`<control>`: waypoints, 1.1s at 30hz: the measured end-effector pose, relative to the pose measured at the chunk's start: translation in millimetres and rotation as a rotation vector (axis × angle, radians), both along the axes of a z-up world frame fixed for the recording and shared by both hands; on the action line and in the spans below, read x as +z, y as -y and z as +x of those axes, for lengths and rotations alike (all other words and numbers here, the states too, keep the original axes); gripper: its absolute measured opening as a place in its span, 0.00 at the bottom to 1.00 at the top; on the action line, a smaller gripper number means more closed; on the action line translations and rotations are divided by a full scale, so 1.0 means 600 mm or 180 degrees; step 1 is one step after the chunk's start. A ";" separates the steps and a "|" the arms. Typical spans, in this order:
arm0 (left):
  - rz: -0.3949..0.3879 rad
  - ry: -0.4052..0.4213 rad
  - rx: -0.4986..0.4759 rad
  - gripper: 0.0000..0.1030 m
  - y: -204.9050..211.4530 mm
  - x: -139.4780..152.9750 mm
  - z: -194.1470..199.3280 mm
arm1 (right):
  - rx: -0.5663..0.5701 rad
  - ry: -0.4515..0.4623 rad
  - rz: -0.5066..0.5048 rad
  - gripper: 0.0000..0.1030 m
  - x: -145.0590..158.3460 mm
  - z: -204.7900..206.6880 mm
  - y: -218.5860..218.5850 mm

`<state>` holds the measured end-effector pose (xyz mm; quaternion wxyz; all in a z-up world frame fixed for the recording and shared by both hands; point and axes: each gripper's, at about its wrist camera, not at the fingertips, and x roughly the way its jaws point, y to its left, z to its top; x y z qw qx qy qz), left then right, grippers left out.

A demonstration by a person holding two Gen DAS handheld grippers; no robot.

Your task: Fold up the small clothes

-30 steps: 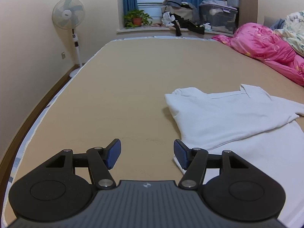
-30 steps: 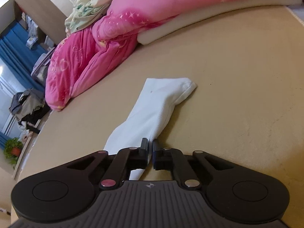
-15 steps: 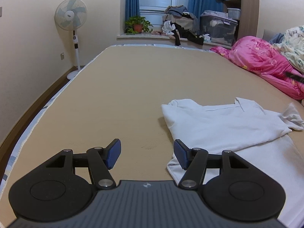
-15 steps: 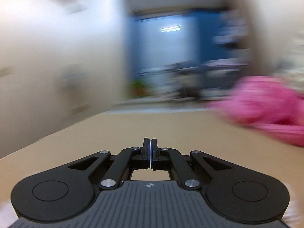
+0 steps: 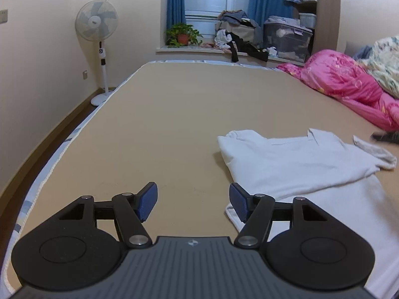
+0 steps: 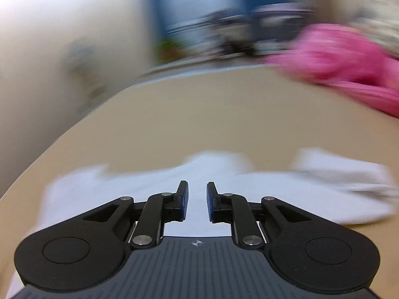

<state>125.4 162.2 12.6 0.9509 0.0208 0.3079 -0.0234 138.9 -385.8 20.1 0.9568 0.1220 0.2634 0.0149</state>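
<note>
A white collared shirt lies partly folded on the tan bed, its right sleeve laid over the body. My left gripper is open and empty, low over the bed by the shirt's near left edge. In the blurred right wrist view the shirt lies under and ahead of my right gripper, which is partly open and empty. The right gripper also shows as a dark blur in the left wrist view, beside the sleeve.
A pink quilt and a floral blanket lie along the bed's right side. A standing fan is by the left wall. The windowsill beyond the bed holds a plant, clothes and storage boxes.
My right gripper carried the sleeve across onto the shirt body, then opened and let it go. The left gripper stayed open and tilted up a little.
</note>
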 end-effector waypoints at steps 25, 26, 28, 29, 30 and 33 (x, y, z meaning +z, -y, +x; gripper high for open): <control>0.0201 -0.0160 -0.0043 0.67 0.010 -0.033 0.047 | -0.2086 -0.0445 0.2676 0.01 -0.238 0.162 0.239; 0.0168 -0.0145 -0.0046 0.67 0.009 -0.031 0.046 | -0.2113 -0.0401 0.2633 0.01 -0.224 0.158 0.234; 0.0121 -0.0117 -0.0056 0.67 0.009 -0.027 0.043 | -0.2056 -0.0255 0.2593 0.00 -0.187 0.147 0.205; 0.0100 -0.0099 -0.0059 0.67 0.008 -0.025 0.042 | -0.1944 -0.0165 0.2566 0.00 -0.165 0.147 0.184; 0.0083 -0.0083 -0.0060 0.67 0.008 -0.023 0.040 | -0.1790 -0.0089 0.2551 0.00 -0.142 0.145 0.154; 0.0011 -0.0034 -0.0052 0.67 0.004 -0.015 0.036 | -0.1149 0.0099 0.2555 0.00 -0.059 0.121 0.032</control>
